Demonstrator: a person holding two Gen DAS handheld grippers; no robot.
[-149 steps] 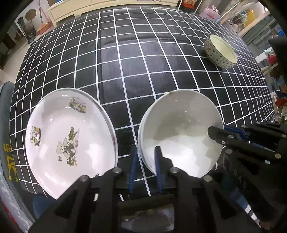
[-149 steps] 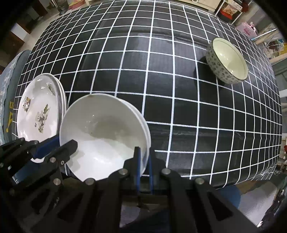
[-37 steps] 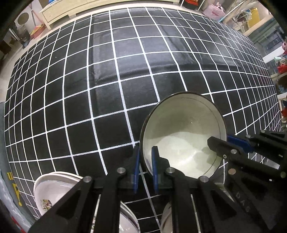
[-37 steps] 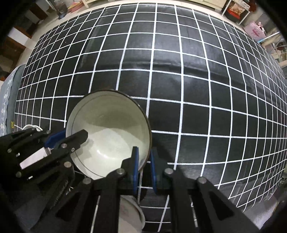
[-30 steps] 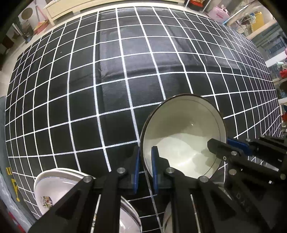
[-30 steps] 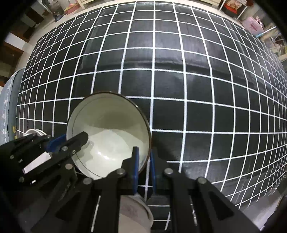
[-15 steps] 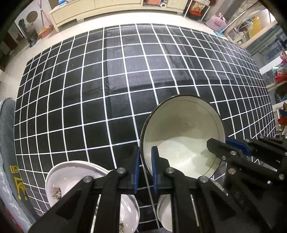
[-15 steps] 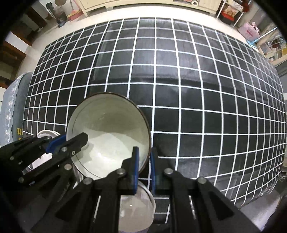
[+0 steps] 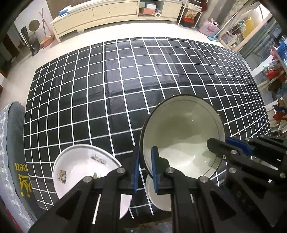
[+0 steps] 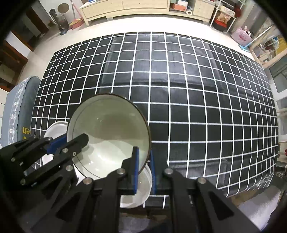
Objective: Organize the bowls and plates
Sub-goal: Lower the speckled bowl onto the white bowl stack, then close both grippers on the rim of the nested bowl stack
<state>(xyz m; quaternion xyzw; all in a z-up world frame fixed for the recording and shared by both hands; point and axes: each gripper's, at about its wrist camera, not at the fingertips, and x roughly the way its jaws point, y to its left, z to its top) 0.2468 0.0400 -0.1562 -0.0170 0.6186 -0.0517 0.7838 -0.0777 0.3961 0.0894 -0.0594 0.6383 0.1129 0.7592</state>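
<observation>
A cream bowl with a dark rim [image 9: 181, 132] [image 10: 107, 130] hangs high above the table, held from both sides. My left gripper [image 9: 145, 168] [image 10: 69, 140] is shut on its left rim. On the opposite rim my right gripper [image 10: 144, 161] [image 9: 219, 141] is shut too. Below the held bowl sits a white bowl [image 9: 157, 197] [image 10: 141, 188] at the table's near edge, partly hidden by the grippers. A stack of white plates [image 9: 79, 168] [image 10: 55, 129] with cartoon pictures lies to its left.
The table wears a black cloth with a white grid [image 9: 125, 80] [image 10: 197, 89]. A grey cushioned seat [image 9: 12, 143] [image 10: 21, 107] with yellow lettering stands at the left edge. A light cabinet [image 9: 100, 12] and shelves line the far wall across the floor.
Both grippers have risen with the dark-rimmed bowl, so the table looks farther away. The plates and the white bowl have come further into view below.
</observation>
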